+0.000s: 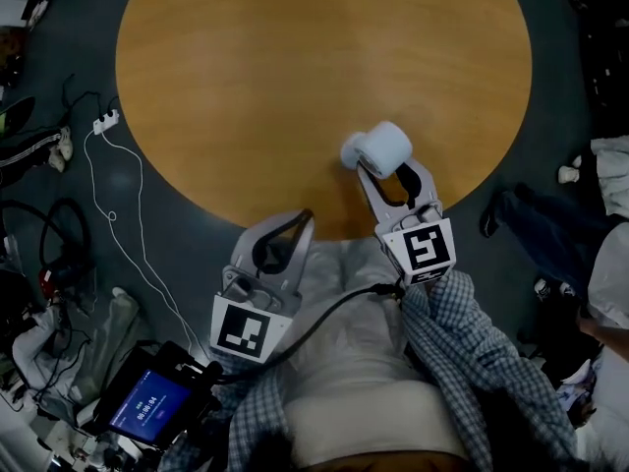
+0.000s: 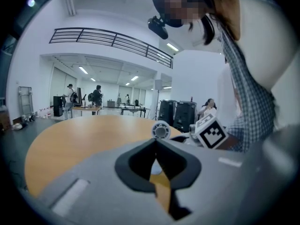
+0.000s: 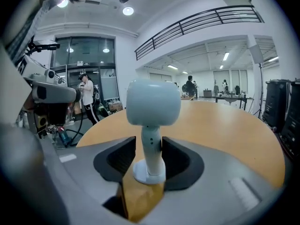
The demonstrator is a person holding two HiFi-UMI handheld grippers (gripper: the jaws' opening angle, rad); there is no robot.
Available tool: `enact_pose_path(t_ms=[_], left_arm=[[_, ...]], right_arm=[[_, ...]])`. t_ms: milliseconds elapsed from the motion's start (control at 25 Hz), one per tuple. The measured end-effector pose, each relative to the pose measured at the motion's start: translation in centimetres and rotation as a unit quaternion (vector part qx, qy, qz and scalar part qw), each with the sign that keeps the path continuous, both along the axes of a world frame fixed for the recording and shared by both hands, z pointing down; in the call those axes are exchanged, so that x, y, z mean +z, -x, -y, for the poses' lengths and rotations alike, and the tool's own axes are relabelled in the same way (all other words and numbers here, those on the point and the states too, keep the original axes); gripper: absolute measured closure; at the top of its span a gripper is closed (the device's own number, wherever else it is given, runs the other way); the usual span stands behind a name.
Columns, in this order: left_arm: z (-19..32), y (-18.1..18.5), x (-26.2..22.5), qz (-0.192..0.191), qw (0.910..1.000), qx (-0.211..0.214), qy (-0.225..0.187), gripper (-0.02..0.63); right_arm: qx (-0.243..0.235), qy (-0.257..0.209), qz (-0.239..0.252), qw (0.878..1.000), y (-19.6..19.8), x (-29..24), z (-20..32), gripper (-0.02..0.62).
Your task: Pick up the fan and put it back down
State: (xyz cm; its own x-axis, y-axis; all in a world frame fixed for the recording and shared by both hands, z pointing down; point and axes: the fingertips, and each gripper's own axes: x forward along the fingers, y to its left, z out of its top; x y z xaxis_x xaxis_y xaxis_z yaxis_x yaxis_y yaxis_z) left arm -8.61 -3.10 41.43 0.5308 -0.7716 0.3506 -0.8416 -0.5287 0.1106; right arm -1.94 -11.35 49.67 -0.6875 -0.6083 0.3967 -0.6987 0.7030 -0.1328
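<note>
A small white fan (image 1: 378,148) stands upright on the round wooden table (image 1: 295,87), near its front edge. My right gripper (image 1: 388,170) reaches over that edge with its jaws either side of the fan. In the right gripper view the fan's stem (image 3: 151,146) rises between the black pads (image 3: 123,156) with narrow gaps, and its round base rests on the table (image 3: 225,125); the right gripper (image 3: 149,144) is open. My left gripper (image 1: 307,214) hovers at the table's edge, left of the fan, tips together and empty. From the left gripper (image 2: 156,142) the fan (image 2: 160,130) shows just beyond the tips.
A white power strip (image 1: 106,121) and cables lie on the dark floor at left. A device with a blue screen (image 1: 147,401) sits at the lower left. Dark clothing (image 1: 550,234) lies on the floor at right. People stand at distant desks (image 2: 84,108).
</note>
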Motion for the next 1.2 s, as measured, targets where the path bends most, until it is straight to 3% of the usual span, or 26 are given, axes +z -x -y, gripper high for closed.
enact_pose_path(t_ms=[240, 400, 720, 960, 1200], left_arm=[[0.0, 0.6, 0.3, -0.005, 0.9998, -0.018, 0.008, 0.606], [0.3, 0.6, 0.4, -0.005, 0.9997, -0.021, 0.009, 0.606], [0.8, 0.6, 0.4, -0.008, 0.9996, -0.026, 0.006, 0.606], [1.9, 0.0, -0.4, -0.019, 0.9995, -0.024, -0.01, 0.606], [2.3, -1.0, -3.0, -0.039, 0.9983, -0.026, -0.035, 0.606]], right_arm=[[0.0, -0.011, 0.014, 1.0, 1.1, -0.5, 0.8, 0.422], [0.001, -0.03, 0.035, 0.999, 1.7, -2.0, 1.5, 0.454], [-0.002, -0.033, 0.02, 0.999, 1.2, -1.8, 1.5, 0.453], [-0.006, -0.05, 0.04, 0.998, 1.3, -3.5, 1.9, 0.453], [0.0, -0.039, 0.046, 0.998, 0.7, -6.3, 1.3, 0.453]])
